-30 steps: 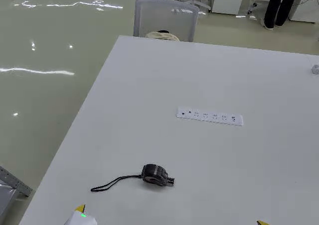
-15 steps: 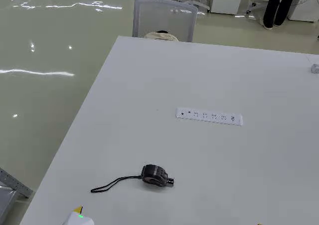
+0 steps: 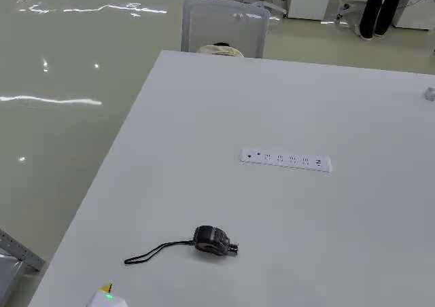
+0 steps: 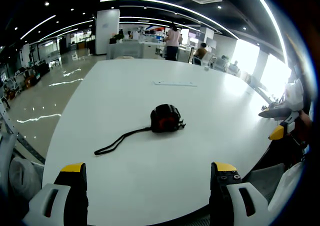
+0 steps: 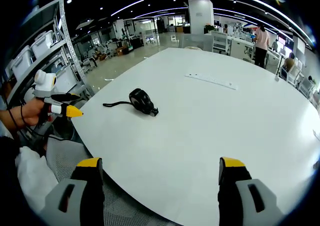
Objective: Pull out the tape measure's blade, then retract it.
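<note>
A black tape measure [image 3: 215, 240] lies on the white table [image 3: 272, 103] near its front left corner, blade inside, with its black wrist strap [image 3: 146, 254] trailing left. In the left gripper view the tape measure [image 4: 166, 118] lies ahead of my left gripper [image 4: 149, 167], which is open, holds nothing and hangs at the table's near edge. My right gripper [image 5: 160, 162] is also open, low at the table's edge, and the tape measure [image 5: 142, 101] lies well ahead of it. One yellow fingertip [image 3: 107, 288] of the left gripper shows at the bottom of the head view.
A white power strip [image 3: 285, 159] lies mid-table beyond the tape measure. A grey chair [image 3: 224, 27] stands at the far edge. A small object [image 3: 429, 94] sits at the right edge. People stand in the background [image 3: 377, 8].
The yellow tip at the bottom right of the head view has dropped out of sight. The left gripper's tip has sunk slightly. The tape measure has not moved.
</note>
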A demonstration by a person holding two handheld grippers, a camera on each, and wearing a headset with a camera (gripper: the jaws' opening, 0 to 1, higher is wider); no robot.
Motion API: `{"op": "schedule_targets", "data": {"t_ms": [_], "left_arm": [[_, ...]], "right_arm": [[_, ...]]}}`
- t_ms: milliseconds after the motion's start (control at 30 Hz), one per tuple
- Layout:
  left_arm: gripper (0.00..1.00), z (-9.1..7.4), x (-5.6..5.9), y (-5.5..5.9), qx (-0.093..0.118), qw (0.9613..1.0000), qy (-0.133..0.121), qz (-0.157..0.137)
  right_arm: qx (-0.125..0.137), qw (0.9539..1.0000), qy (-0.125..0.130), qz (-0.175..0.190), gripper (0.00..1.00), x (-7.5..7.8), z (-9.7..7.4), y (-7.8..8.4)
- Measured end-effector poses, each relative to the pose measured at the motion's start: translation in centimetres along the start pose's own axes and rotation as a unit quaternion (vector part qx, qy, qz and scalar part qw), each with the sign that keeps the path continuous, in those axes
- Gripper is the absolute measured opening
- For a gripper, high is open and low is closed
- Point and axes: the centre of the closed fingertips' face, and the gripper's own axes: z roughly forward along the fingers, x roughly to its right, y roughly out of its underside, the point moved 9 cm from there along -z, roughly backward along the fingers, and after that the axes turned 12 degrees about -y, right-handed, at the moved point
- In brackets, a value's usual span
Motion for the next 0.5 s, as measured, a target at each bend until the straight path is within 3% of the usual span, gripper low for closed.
{"op": "schedule_targets", "data": {"t_ms": [500], "left_arm": [[1.00,-0.04,-0.02,0.31,-0.002,1.0000,-0.002,-0.005]], "right_arm": [[-0.001,1.0000,0.000,0.001,0.99,0.07,-0.06,0.36]]}}
